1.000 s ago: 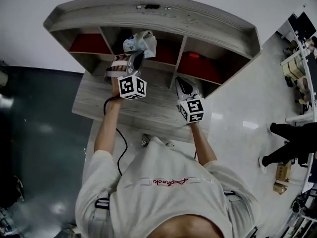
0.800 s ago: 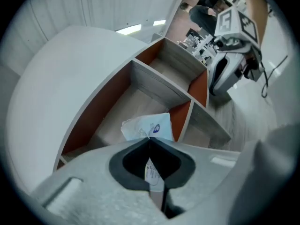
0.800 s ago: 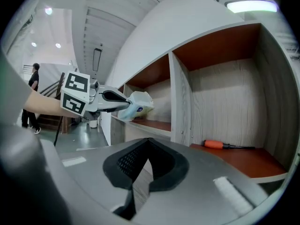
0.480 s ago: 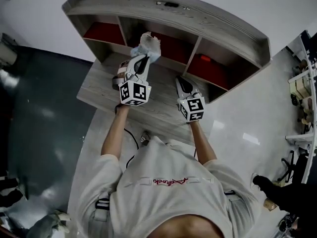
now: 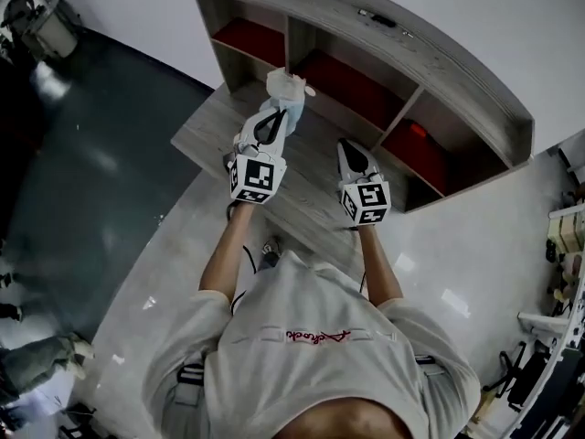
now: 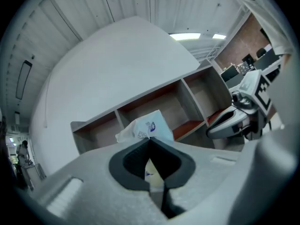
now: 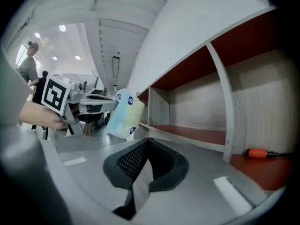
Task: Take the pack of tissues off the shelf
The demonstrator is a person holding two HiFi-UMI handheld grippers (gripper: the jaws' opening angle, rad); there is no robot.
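The left hand-held gripper (image 5: 276, 122) was clamped on one end of the pack of tissues (image 5: 287, 91). It held the pack in the air above the table (image 5: 206, 133), in front of the shelf (image 5: 439, 58) and outside its compartments. Beside it, the right hand-held gripper (image 5: 350, 152) had its jaws together with nothing between them, also over the table.
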